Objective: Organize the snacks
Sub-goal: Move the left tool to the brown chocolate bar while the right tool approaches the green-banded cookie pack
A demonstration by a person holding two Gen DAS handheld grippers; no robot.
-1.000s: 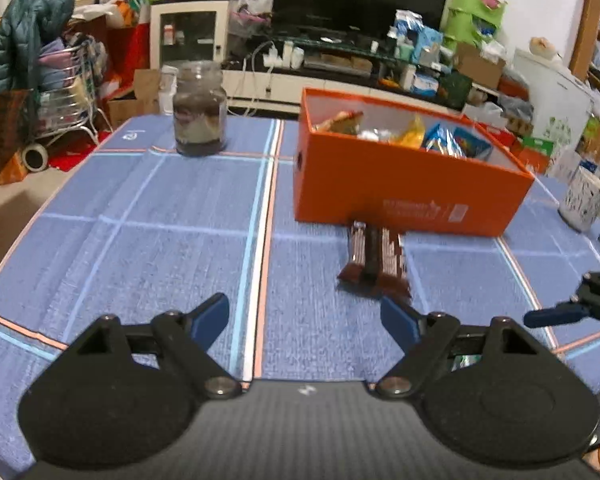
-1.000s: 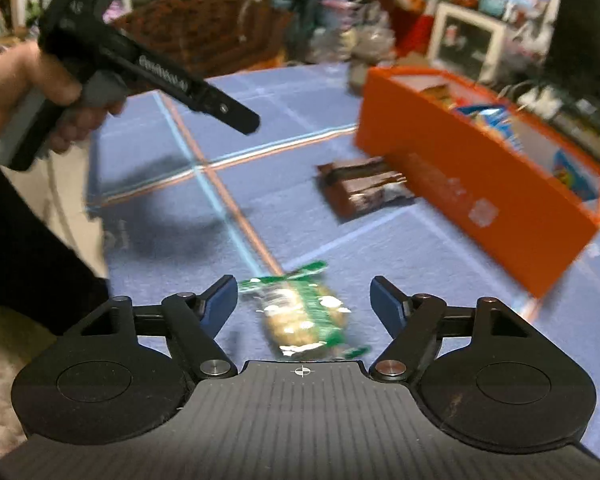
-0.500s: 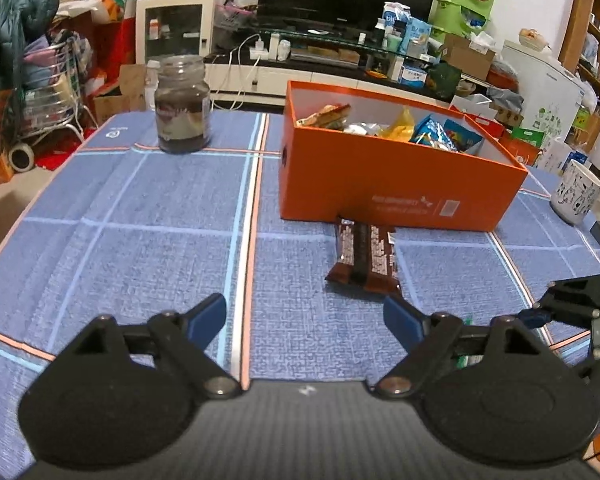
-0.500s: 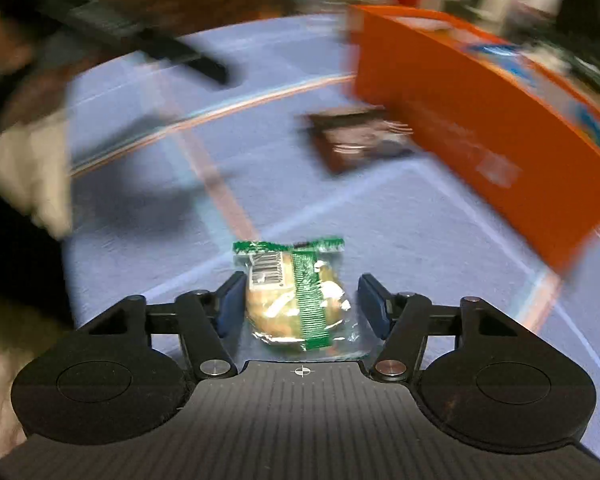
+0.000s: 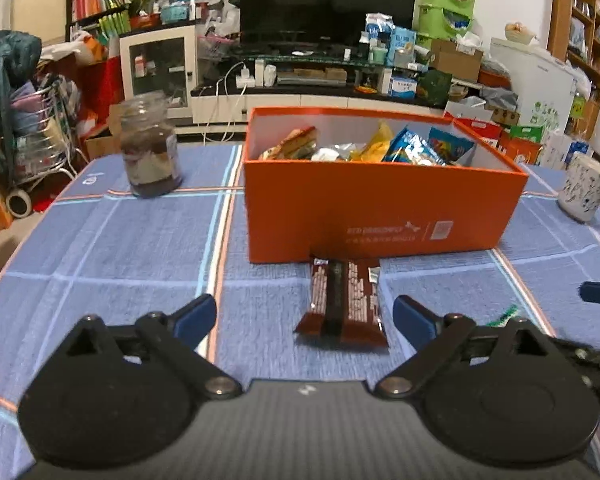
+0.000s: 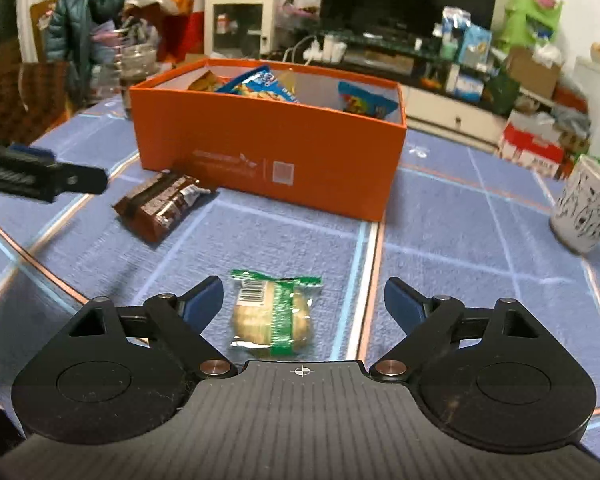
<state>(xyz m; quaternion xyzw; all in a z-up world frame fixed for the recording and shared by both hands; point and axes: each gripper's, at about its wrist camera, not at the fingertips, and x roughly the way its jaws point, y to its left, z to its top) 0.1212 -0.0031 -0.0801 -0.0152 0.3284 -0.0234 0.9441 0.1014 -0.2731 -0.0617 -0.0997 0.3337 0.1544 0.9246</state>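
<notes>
An orange box [image 5: 380,216] holding several snack packs stands on the blue tablecloth; it also shows in the right wrist view [image 6: 268,160]. A brown snack pack [image 5: 342,304] lies flat just in front of the box, between the tips of my open left gripper [image 5: 304,314]; it also shows in the right wrist view [image 6: 160,204]. A clear pack with a green stripe [image 6: 274,314] lies on the cloth between the fingers of my open right gripper [image 6: 304,300], untouched. The left gripper's finger [image 6: 40,176] shows at the left of the right wrist view.
A dark glass jar [image 5: 150,152] stands at the far left of the table. A white patterned cup [image 5: 586,188] stands at the right edge, also in the right wrist view [image 6: 584,208]. Cluttered room and TV stand lie behind the table.
The right gripper swung round to face the box and its fingers opened wider around the green-striped pack. The left gripper moved right and forward, so the brown pack now lies between its tips.
</notes>
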